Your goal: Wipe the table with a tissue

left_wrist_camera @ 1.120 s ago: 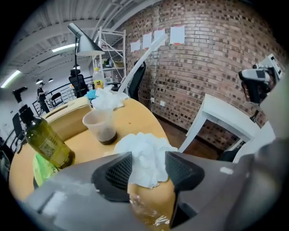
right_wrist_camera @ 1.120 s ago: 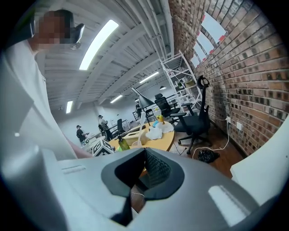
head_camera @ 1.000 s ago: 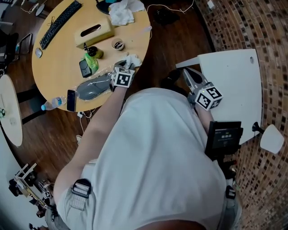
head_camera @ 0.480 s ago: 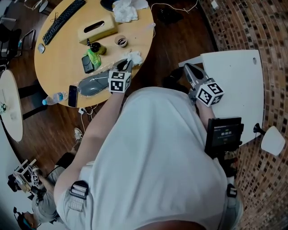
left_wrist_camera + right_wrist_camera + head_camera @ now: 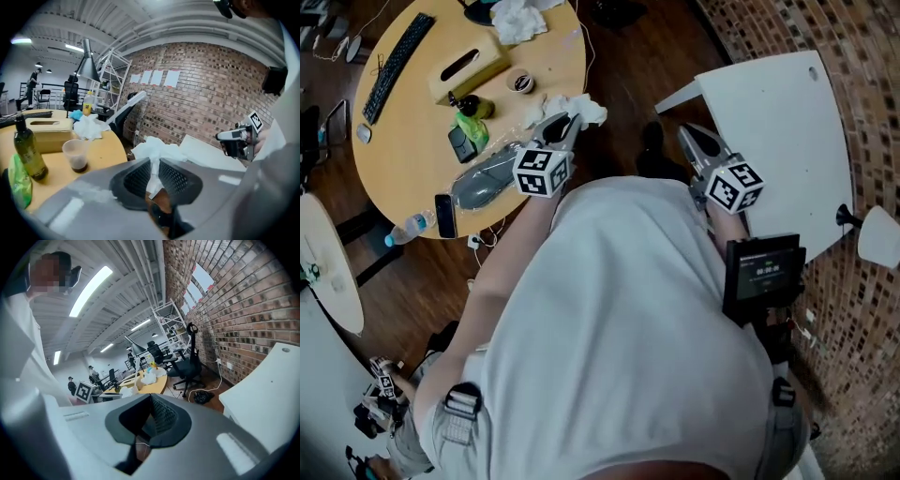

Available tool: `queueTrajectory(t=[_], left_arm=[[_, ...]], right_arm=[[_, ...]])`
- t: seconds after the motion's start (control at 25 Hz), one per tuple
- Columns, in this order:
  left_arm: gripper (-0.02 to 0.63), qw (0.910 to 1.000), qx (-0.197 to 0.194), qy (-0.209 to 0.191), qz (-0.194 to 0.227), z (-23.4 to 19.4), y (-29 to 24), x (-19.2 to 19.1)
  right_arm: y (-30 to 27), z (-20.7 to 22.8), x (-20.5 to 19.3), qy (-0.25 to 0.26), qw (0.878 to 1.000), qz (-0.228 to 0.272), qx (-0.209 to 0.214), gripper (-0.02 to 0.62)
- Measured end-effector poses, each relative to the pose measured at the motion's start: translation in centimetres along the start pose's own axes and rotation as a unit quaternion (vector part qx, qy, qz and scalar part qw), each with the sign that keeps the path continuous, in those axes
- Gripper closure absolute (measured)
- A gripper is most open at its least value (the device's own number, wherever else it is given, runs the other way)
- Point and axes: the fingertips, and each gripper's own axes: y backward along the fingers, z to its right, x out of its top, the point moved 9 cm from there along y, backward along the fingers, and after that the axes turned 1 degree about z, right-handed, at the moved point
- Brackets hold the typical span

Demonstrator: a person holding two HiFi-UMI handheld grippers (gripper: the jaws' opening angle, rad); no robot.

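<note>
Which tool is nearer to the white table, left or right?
Right. The right tool is beside the edge of the white table. The left tool, its jaws just closed further on a tissue, is at the rim of the round wooden table, farther away.

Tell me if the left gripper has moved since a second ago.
Yes: the left gripper, jaws just closing on the tissue, has shifted away from the tape roll, toward the round table's edge.

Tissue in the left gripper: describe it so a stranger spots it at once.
Start at the round wooden table. At its edge nearest the person, the left gripper, its jaws having just been closing, pinches a crumpled white tissue. Unlike the tissue heap by the tissue box, it is clamped between jaws.
</note>
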Motion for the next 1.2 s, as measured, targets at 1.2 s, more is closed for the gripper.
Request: queueTrajectory(t=[1.2], left_arm=[[0.552,0.9572,-0.272,-0.062,-0.077,19.4,-15.9,3.1]], right_arm=[[18.3,8.9,-3.1,-0.085,0.975,0.124,-0.164,0.588]])
